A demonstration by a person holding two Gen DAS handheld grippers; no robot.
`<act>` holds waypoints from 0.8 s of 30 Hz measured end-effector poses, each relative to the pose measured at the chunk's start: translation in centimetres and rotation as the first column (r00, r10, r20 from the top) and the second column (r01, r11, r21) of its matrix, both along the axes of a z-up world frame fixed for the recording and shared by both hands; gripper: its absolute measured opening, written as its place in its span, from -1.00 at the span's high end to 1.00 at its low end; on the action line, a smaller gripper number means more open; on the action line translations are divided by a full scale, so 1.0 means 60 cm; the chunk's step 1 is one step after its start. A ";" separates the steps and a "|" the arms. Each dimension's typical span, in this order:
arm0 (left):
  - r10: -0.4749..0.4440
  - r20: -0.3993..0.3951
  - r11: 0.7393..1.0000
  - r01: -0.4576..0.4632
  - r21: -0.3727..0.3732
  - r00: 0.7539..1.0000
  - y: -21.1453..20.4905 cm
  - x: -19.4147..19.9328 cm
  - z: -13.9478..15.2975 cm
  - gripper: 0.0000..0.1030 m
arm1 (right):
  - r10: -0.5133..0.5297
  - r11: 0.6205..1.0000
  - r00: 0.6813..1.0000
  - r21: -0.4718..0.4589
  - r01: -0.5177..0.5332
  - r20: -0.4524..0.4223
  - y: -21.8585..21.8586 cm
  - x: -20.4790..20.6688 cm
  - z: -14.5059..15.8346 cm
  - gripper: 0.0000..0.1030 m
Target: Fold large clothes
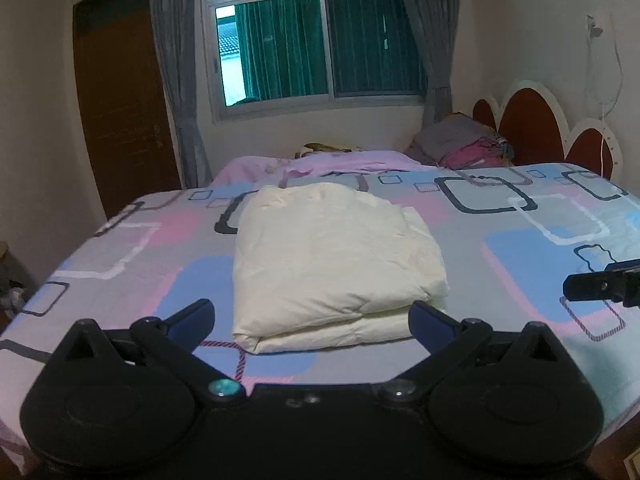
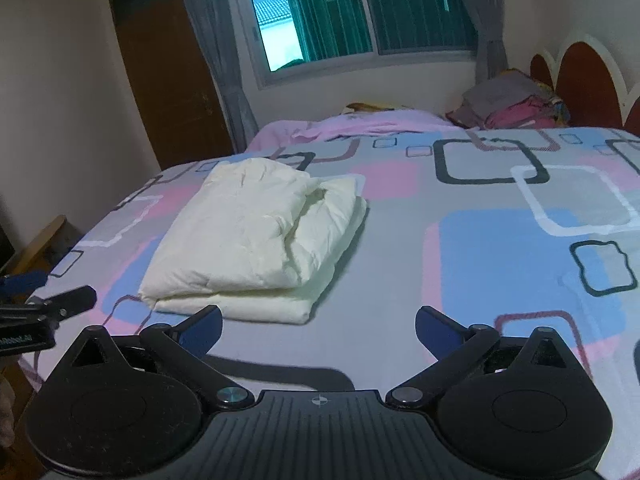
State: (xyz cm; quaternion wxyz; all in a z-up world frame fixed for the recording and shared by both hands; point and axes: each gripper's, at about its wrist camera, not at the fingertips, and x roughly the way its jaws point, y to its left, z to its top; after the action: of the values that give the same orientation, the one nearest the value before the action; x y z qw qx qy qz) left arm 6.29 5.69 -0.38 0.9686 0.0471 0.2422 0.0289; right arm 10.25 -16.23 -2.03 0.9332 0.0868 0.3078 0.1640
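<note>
Left claw (image 1: 312, 322) before folded garment (image 1: 332, 256)

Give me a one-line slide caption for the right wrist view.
Right gripper open above the bed, beside the folded cream garment.

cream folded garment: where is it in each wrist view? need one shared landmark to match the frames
Left wrist: the cream folded garment lies centre frame on the bed, straight ahead of the open left gripper.
Right wrist: the garment lies left of centre, ahead and left of the open right gripper.
Shared landmark: the window on the far wall, above the bed in both views.
</note>
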 end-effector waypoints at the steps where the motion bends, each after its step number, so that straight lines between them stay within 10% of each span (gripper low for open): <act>1: 0.004 0.003 1.000 -0.004 0.001 1.000 -0.001 -0.007 0.003 -1.00 | 0.002 1.000 1.000 -0.002 -0.002 0.001 -0.001 -0.007 0.001 -0.97; 24: 0.020 0.026 1.000 -0.021 0.008 0.999 -0.018 -0.070 0.018 -1.00 | 0.035 0.999 0.998 -0.024 -0.034 0.050 -0.002 -0.079 0.040 -0.97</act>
State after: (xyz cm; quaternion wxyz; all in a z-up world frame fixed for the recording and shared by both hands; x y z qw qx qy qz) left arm 2.07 4.64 0.72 0.9711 0.0480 0.2302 0.0404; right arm 5.52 -16.34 0.39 0.9385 0.0667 0.2876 0.1788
